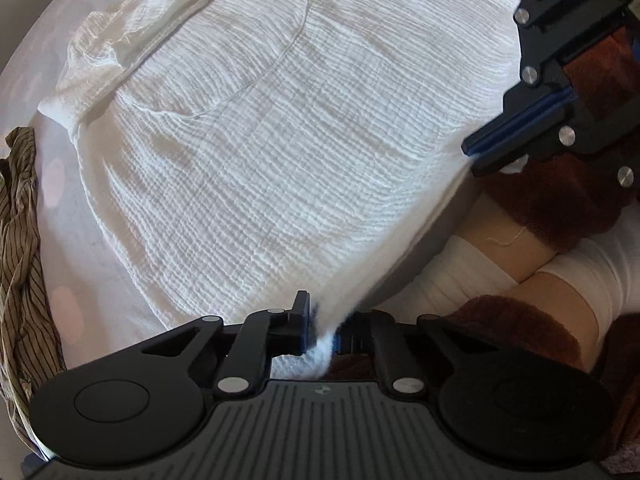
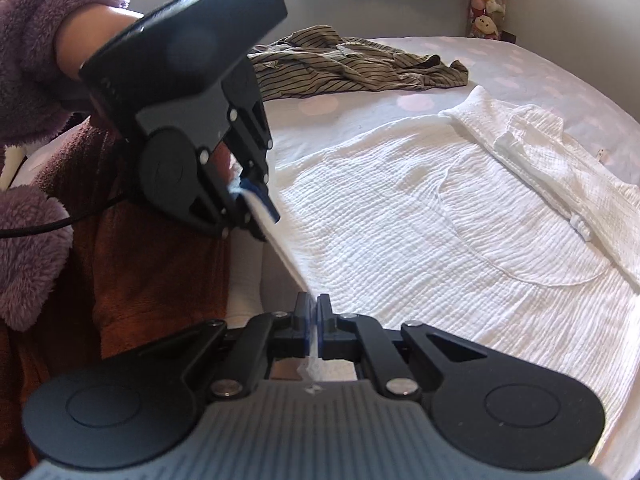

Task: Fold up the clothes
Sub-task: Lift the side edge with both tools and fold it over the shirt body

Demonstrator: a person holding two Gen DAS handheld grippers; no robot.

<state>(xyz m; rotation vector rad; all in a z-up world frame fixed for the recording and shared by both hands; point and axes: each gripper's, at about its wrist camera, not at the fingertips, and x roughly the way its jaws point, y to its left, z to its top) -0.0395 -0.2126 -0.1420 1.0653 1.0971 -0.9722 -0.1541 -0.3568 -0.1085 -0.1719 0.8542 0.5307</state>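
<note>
Two grippers pinched the near hem of a white crinkled garment (image 1: 280,152) spread across the bed (image 1: 80,264). In the left wrist view, the left gripper (image 1: 323,334) was clamped on that hem, the right gripper (image 1: 474,158) gripping it further along; a striped garment (image 1: 20,240) lay at the bed's left edge. In the right wrist view, the right gripper (image 2: 315,322) was closed on the hem, the left gripper (image 2: 256,200) likewise.
</note>
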